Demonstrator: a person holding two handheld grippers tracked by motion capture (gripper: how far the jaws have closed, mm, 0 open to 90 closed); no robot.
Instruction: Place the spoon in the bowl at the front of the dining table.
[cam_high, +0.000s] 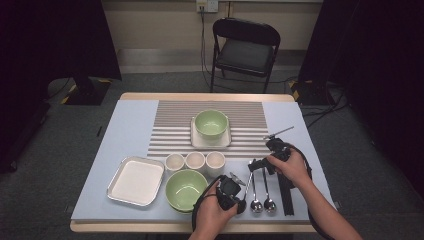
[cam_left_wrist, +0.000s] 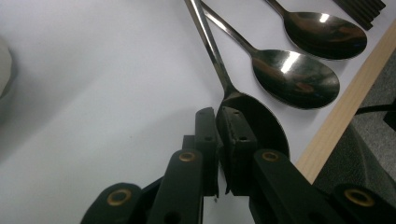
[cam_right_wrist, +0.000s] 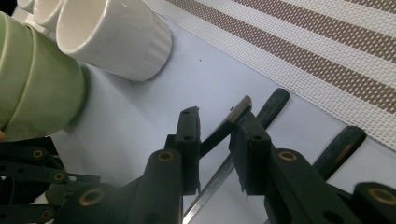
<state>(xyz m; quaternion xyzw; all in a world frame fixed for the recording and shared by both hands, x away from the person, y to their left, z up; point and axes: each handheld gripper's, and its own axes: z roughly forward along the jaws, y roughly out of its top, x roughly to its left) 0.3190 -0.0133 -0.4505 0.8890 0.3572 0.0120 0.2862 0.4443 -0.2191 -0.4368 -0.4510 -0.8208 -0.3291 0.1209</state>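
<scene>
Three metal spoons lie near the table's front edge. My left gripper (cam_high: 239, 201) (cam_left_wrist: 219, 114) is shut on the bowl rim of the leftmost spoon (cam_high: 248, 184) (cam_left_wrist: 212, 51). That spoon's handle runs away toward my right gripper (cam_high: 252, 166) (cam_right_wrist: 217, 116). The handle tip (cam_right_wrist: 239, 111) sits between the right jaws and touches both pads. The other two spoons (cam_high: 256, 204) (cam_high: 269, 204) (cam_left_wrist: 295, 79) (cam_left_wrist: 324, 33) rest flat beside it, and their dark handle ends (cam_right_wrist: 272, 105) (cam_right_wrist: 343, 142) show past the right jaws.
A green bowl (cam_high: 186, 189) (cam_right_wrist: 28, 79) and three white cups (cam_high: 195, 161) (cam_right_wrist: 112, 39) stand just left of the spoons. A white square tray (cam_high: 136, 181) lies at front left. Black chopsticks (cam_high: 285, 192) lie right of the spoons. A second green bowl (cam_high: 211, 122) sits on a plate on the striped mat (cam_high: 175, 135).
</scene>
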